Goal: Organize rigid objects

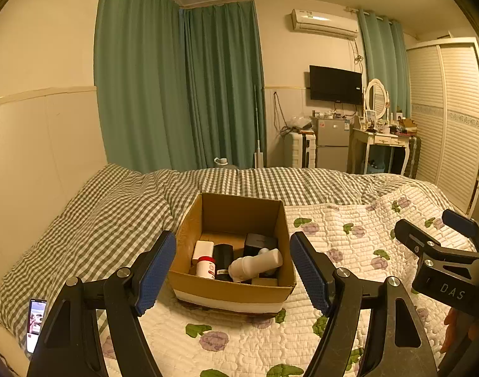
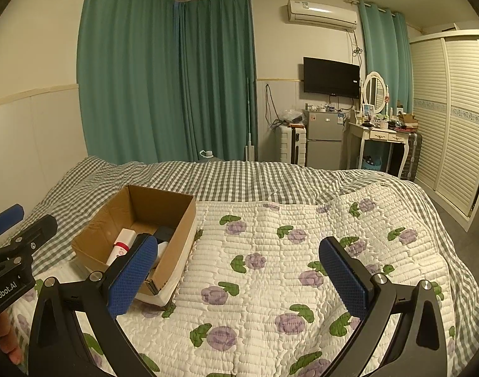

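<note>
An open cardboard box (image 1: 189, 223) sits on the bed's flowered quilt (image 1: 349, 238); it also shows in the right wrist view (image 2: 98, 232). Inside lie a white bottle (image 1: 255, 264), a red-and-white jar (image 1: 206, 267), a black cylinder (image 1: 223, 256), a white block (image 1: 203, 249) and a dark box (image 1: 259, 242). My left gripper (image 1: 233, 271) is open and empty, held just in front of the box. My right gripper (image 2: 239, 271) is open and empty, over the quilt to the right of the box. The right gripper also shows at the left wrist view's right edge (image 1: 440, 245).
A phone (image 1: 35, 322) lies on the checked sheet (image 1: 107, 220) at the near left. Beyond the bed stand green curtains (image 1: 176, 88), a small fridge (image 1: 332, 144), a dressing table (image 1: 380, 139), a suitcase (image 1: 297, 149) and a slatted wardrobe (image 1: 449, 119).
</note>
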A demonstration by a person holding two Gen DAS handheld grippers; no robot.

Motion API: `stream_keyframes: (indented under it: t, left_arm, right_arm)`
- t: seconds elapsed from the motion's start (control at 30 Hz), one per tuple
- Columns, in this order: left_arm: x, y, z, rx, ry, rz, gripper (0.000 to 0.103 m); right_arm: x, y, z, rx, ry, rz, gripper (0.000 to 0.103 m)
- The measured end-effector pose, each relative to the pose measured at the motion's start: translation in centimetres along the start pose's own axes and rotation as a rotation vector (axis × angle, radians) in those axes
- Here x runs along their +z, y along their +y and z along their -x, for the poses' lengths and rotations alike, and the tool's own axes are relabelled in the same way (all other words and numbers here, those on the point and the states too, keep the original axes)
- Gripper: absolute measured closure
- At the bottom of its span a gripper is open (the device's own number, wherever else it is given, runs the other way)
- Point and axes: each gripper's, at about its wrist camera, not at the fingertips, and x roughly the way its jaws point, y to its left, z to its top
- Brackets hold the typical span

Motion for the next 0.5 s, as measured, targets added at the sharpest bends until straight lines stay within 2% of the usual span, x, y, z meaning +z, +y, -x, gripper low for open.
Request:
stream_keyframes:
  t: [0.5]
  left_arm:
    - [-0.23,0.04,-0.14,-0.005,0.003,-0.006,0.025]
  right_arm:
    - [-0.31,0.06,-0.09,0.004,0.01,0.004,0.0]
